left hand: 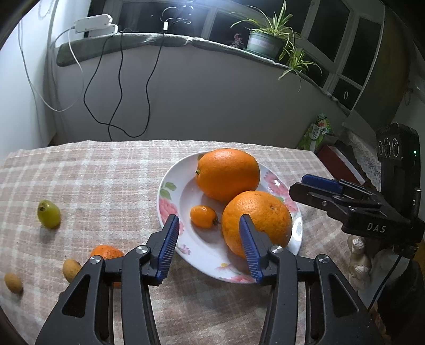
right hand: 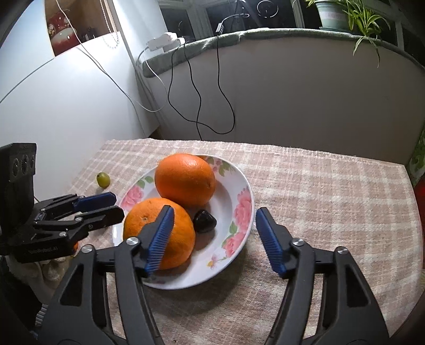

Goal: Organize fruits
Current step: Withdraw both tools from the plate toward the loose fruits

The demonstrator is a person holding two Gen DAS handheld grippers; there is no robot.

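2 wrist fisheyes, both angled down, close over the plate point(left hand: 170, 185). Left view looks from its left, right view from its right; both share plate point(right hand: 239, 175), oranges point(left hand: 228, 173), windowsill point(left hand: 159, 39).

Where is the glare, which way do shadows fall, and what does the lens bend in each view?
Left wrist view: glare blows out the window; the oranges cast shadows toward the camera; the sill curves. Right wrist view: no blown-out glare; the plate shadows the cloth nearest the camera; the wall top bows.

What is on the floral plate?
On the floral plate: two large oranges, a small orange fruit and a dark fruit. Anything behind the far orange is mostly hidden.
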